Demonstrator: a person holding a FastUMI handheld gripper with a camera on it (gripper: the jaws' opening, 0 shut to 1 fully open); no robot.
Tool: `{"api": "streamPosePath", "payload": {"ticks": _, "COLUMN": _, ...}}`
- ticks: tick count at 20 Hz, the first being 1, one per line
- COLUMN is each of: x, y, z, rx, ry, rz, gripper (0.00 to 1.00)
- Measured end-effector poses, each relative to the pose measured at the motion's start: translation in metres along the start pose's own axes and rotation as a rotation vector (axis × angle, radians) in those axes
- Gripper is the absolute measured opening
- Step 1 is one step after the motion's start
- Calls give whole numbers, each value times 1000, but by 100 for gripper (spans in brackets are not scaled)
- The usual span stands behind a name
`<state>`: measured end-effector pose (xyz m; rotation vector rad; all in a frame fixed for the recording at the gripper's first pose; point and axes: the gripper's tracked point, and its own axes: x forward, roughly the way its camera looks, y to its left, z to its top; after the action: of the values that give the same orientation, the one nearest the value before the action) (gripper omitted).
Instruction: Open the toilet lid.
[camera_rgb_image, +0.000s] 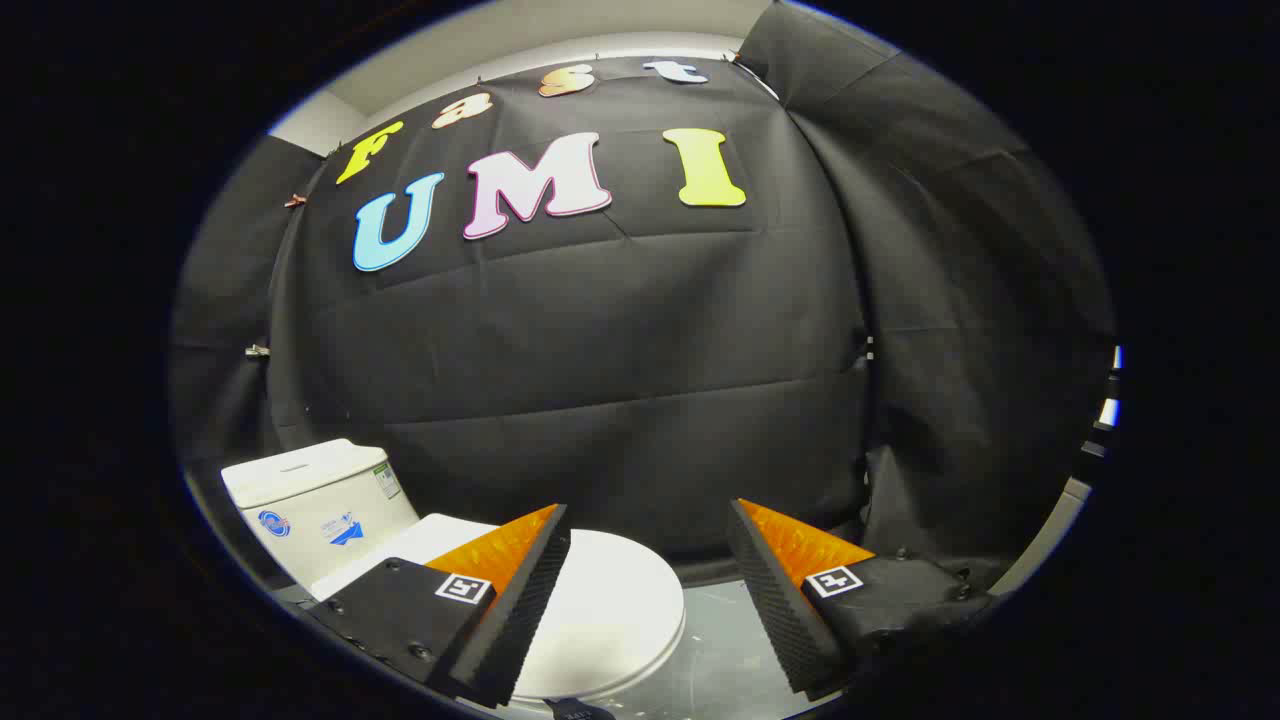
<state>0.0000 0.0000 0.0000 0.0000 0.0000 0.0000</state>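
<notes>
White toilet lid (610, 610) lies closed, below and slightly left of your gripper (648, 600); fingers spread, holding nothing. Tank (315, 505) sits beyond, left.

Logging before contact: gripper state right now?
Gripper: jaws open, holding nothing. The closed toilet lid lies below and between them, untouched.

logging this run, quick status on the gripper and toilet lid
Hand-held gripper open, holding nothing, above the toilet. Toilet lid down, shut, showing between the fingers, untouched. Tank beyond the lid. Nothing in the way.
</notes>
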Motion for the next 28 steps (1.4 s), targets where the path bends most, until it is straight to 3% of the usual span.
{"api": "streamPosePath", "payload": {"ticks": 28, "x": 0, "y": 0, "z": 0, "rx": 10, "ry": -1, "rz": 0, "gripper": 98}}
